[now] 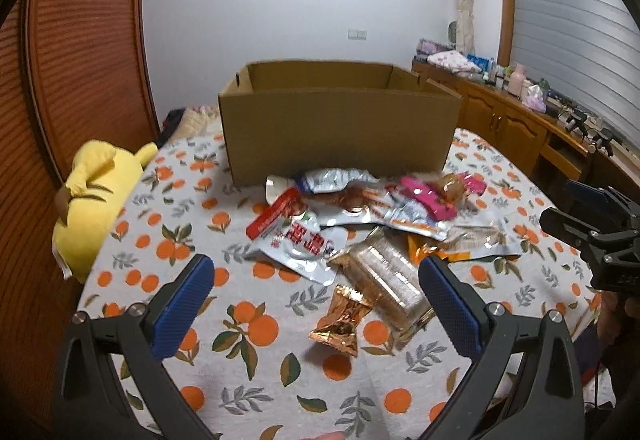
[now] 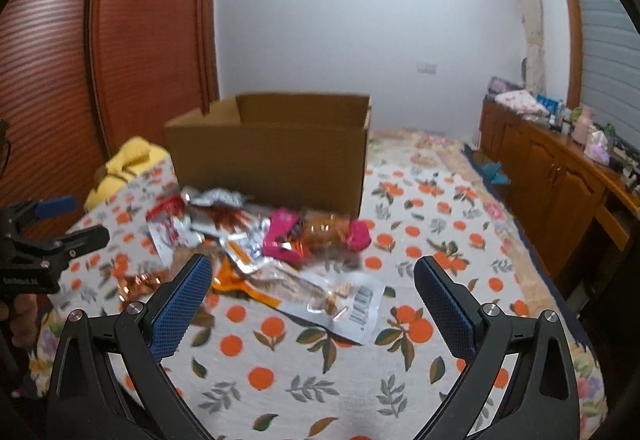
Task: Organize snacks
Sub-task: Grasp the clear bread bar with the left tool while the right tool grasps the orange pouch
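Observation:
A pile of snack packets (image 1: 360, 216) lies on the orange-print cloth in front of an open cardboard box (image 1: 340, 124). It holds a white pouch with red letters (image 1: 304, 244), a clear cracker sleeve (image 1: 384, 280), a gold wrapper (image 1: 340, 320) and a pink packet (image 1: 428, 200). My left gripper (image 1: 316, 304) is open and empty, just above the gold wrapper and the cracker sleeve. My right gripper (image 2: 312, 300) is open and empty above a flat clear packet with a barcode (image 2: 340, 304). The box (image 2: 272, 156) and the pink packet (image 2: 312, 232) also show in the right wrist view.
A yellow plush toy (image 1: 92, 208) lies at the bed's left edge by the wooden wardrobe (image 1: 80, 60). A wooden sideboard (image 1: 520, 116) with bottles and clutter runs along the right. The other gripper shows at the right edge of the left wrist view (image 1: 592, 236).

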`<state>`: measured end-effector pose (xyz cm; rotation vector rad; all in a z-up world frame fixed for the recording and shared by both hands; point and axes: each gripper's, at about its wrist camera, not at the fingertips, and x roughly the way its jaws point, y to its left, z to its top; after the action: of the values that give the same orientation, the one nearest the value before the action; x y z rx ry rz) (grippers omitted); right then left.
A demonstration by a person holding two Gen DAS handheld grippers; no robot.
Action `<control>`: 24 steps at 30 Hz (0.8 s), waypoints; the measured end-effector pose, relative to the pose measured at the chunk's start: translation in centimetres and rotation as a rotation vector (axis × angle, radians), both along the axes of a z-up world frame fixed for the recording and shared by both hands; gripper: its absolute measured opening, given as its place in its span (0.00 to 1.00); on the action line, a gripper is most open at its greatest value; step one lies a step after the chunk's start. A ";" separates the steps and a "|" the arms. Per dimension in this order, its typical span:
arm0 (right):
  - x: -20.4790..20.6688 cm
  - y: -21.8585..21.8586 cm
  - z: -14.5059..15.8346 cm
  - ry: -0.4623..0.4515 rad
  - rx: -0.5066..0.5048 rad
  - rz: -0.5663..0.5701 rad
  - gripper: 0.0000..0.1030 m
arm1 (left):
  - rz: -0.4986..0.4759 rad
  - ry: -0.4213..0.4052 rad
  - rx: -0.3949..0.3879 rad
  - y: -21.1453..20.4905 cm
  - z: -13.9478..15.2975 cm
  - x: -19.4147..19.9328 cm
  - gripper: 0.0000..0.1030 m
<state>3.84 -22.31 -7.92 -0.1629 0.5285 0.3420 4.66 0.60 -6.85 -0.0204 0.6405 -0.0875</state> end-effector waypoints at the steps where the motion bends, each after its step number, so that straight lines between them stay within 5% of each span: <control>1: 0.5 0.1 -0.4 0.014 -0.011 0.008 0.98 | 0.003 0.012 -0.003 0.2 -0.4 0.3 0.99; 6: 2.5 0.7 -1.7 0.072 -0.049 0.059 0.95 | 0.010 0.047 -0.017 1.0 -1.5 0.9 0.99; 8: 3.2 1.0 -2.0 0.097 -0.055 0.099 0.84 | 0.006 0.062 -0.023 1.5 -2.0 1.2 0.98; 11: 4.4 1.4 -2.5 0.128 -0.083 0.134 0.80 | 0.003 0.085 -0.036 1.9 -2.5 1.5 0.97; 24: 7.8 3.7 -4.8 0.252 -0.180 0.278 0.78 | -0.104 0.157 -0.074 -0.8 -3.3 3.6 0.93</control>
<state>11.67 -18.57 -12.68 -0.3730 0.7890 0.5903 8.27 -0.16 -10.18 -0.0658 0.7949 -0.2119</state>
